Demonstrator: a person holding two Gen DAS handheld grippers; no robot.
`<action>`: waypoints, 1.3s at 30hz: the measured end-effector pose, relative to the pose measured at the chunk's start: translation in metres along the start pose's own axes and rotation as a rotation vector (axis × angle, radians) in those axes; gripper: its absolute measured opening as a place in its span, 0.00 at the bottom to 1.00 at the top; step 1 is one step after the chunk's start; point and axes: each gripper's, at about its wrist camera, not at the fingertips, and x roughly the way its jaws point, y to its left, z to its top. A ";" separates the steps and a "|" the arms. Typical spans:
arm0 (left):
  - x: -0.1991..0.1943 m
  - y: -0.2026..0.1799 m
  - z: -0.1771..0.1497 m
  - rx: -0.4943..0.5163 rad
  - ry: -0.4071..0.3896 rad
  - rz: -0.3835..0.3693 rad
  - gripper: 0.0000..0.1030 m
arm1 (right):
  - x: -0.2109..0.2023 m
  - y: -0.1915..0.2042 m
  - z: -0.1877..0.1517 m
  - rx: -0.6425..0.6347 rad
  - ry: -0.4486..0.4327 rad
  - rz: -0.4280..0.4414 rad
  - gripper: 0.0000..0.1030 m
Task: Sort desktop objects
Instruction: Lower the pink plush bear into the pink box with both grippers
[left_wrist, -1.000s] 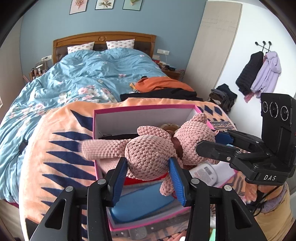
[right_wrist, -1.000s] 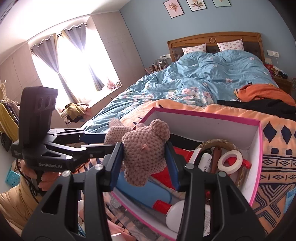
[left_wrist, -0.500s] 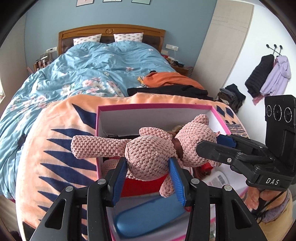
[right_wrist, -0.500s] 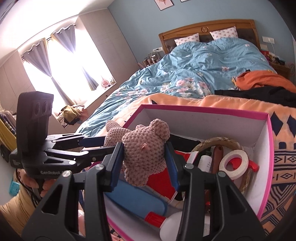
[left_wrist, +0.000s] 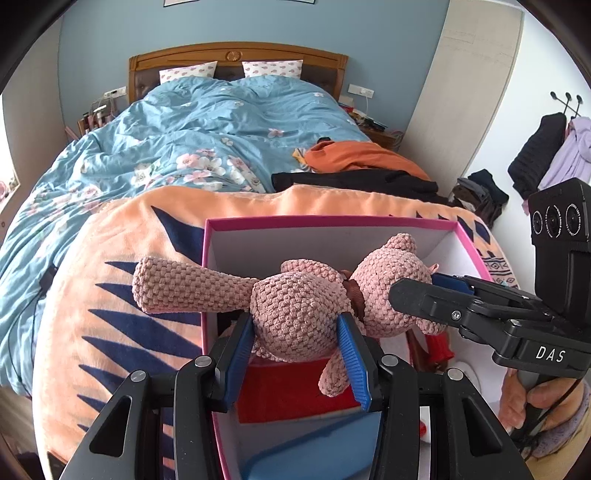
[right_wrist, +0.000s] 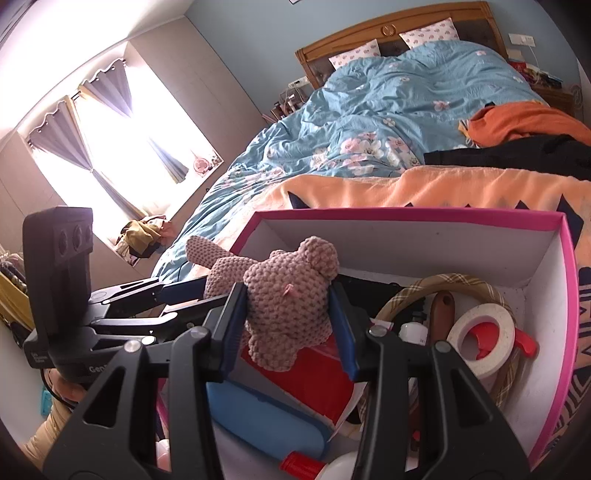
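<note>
Bear (left_wrist: 299, 314), centre frame over the box (left_wrist: 332, 220), hangs clamped in my left gripper (left_wrist: 301, 360) at its belly and right gripper (right_wrist: 286, 328) at its head; next, I judge, lowering it inside.

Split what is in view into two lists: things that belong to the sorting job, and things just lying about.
Job:
crochet bear, held by left gripper at the body and right gripper at the head
pink box
tape roll
blue case

Lying about:
blue duvet
orange garment
hanging coats
</note>
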 end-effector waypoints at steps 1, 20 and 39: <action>0.002 0.000 0.001 0.004 0.002 0.010 0.45 | 0.002 0.000 0.001 0.000 0.003 -0.003 0.45; 0.029 -0.004 0.002 0.025 0.071 0.120 0.45 | 0.047 -0.018 0.018 0.045 0.202 -0.250 0.48; 0.016 -0.007 -0.001 0.040 0.032 0.124 0.45 | 0.053 -0.012 0.007 -0.025 0.258 -0.277 0.31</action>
